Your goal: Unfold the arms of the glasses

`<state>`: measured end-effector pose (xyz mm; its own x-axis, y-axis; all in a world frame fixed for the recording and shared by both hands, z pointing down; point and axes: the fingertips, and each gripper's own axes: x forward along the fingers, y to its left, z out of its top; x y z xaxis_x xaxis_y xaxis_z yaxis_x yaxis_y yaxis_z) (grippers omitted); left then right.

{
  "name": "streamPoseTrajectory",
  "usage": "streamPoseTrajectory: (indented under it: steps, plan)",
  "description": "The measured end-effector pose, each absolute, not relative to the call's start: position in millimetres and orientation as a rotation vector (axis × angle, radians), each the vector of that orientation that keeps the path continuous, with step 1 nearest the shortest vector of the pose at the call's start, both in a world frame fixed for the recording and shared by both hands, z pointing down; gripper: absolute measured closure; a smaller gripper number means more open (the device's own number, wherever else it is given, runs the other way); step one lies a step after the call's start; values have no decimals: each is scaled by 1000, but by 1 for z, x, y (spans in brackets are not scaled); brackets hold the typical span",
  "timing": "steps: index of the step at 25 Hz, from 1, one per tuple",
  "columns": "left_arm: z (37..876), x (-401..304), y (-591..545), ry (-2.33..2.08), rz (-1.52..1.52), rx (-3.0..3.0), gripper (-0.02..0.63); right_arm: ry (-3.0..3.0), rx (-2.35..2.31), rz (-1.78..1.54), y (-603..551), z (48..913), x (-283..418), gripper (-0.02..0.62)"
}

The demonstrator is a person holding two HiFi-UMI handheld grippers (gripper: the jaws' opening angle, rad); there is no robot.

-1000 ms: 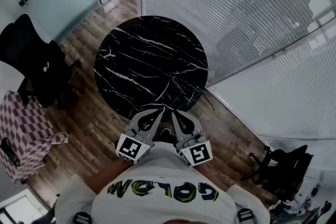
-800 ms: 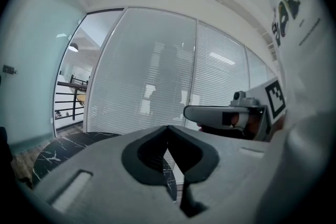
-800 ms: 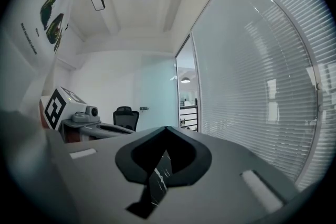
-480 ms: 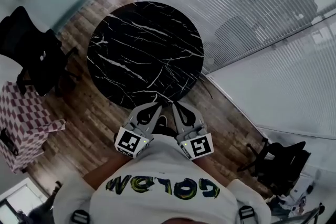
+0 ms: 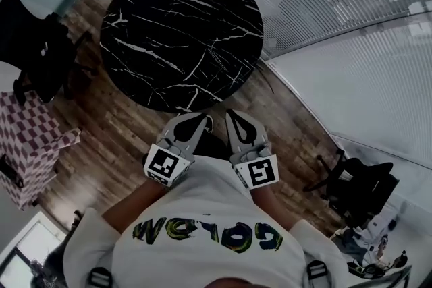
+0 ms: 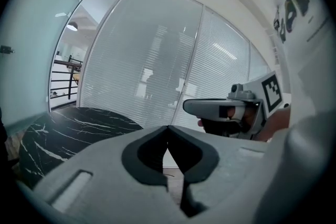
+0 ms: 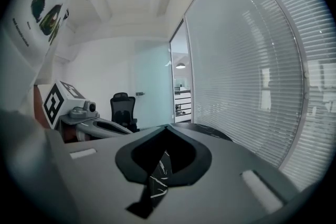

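No glasses show in any view. The round black marble table (image 5: 182, 30) is bare on top. Both grippers are held side by side close to the person's chest, over the wooden floor just short of the table's near edge. My left gripper (image 5: 201, 120) is shut with nothing between its jaws; in the left gripper view its tips (image 6: 168, 127) meet, with the table (image 6: 68, 123) beyond on the left. My right gripper (image 5: 232, 114) is shut and empty too, and its tips (image 7: 167, 126) touch in front of the table (image 7: 210, 131). Each gripper appears in the other's view.
Glass walls with white blinds (image 5: 324, 3) curve round the table's far and right sides. A black office chair (image 5: 34, 50) and a pink checkered seat (image 5: 27, 152) stand at the left. Another dark chair (image 5: 358, 192) is at the lower right. Wooden floor (image 5: 115, 138) surrounds the table.
Both grippers have sunk together and stayed shut. Their tips overlapped the table's near edge before; now they sit just short of it. The head view has shifted, so the table lies higher in the frame.
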<state>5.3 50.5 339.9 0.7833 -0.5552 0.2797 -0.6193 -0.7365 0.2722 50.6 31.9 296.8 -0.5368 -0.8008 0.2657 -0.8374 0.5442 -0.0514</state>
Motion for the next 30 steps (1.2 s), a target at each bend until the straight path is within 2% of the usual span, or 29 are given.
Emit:
streamPoseTrajectory:
  steps: [12,20,30]
  plan:
    - [394,2,-4,-876,365,2554,604,-2385,1192,165,-39,349,96,594]
    - [466,15,-43,-854,372,2361,604,-2290,1079,264,-85,441,111,594]
    - [551,48,-91,-853,342,2127,566,-2170,910,265,-113,546,114,592]
